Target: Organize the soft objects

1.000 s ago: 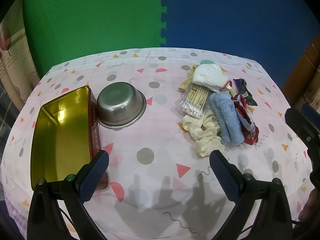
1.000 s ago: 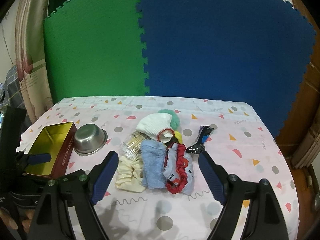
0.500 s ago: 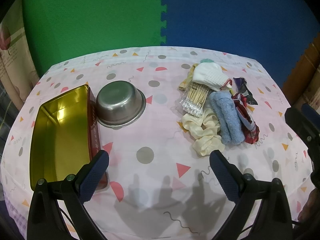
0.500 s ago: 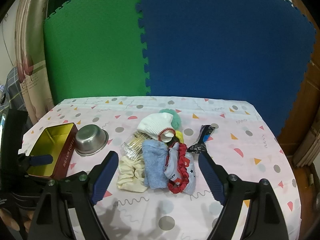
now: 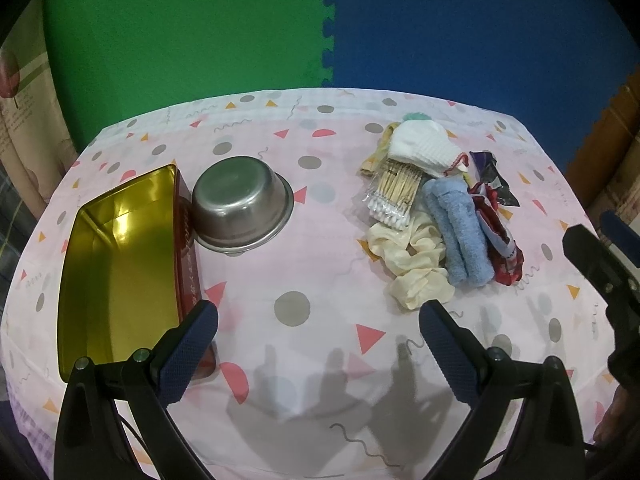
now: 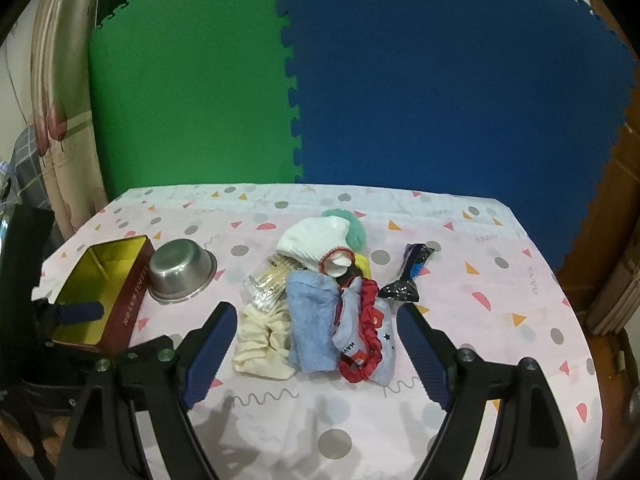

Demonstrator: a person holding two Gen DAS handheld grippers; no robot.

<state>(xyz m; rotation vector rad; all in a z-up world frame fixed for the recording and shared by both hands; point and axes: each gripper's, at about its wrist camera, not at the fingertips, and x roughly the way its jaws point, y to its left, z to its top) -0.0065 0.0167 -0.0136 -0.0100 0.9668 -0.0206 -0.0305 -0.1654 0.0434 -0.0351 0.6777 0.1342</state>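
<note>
Hovering above the near edge of the pink tablecloth with coloured triangles and grey dots (image 5: 328, 248), the left gripper (image 5: 318, 330) has its two blue-padded fingers spread wide with nothing between them. The right gripper (image 6: 316, 332) is likewise spread wide and holds nothing, poised over the near edge just in front of the pile of soft things. That pile lies toward the right edge of the tabletop: a cream satin scrunchie (image 6: 266, 340) on its left side, a folded light-blue towel (image 6: 312, 320) touching it, then a red scrunchie (image 6: 366, 328) lying over a grey printed sock (image 6: 382, 354). Behind them sit a white knitted hat (image 6: 314, 240) with a teal pompom and a clear pack of cotton swabs (image 5: 394, 192). In the right wrist view the towel and red scrunchie fall between the right gripper's fingers but farther on, untouched. A dark crinkled wrapper (image 6: 406, 276) lies just right of the pile. Near the left edge stand an open red rectangular tin with a gold interior (image 5: 116, 256) and a round stainless-steel bowl (image 5: 242, 204), touching each other, well apart from the pile.
</note>
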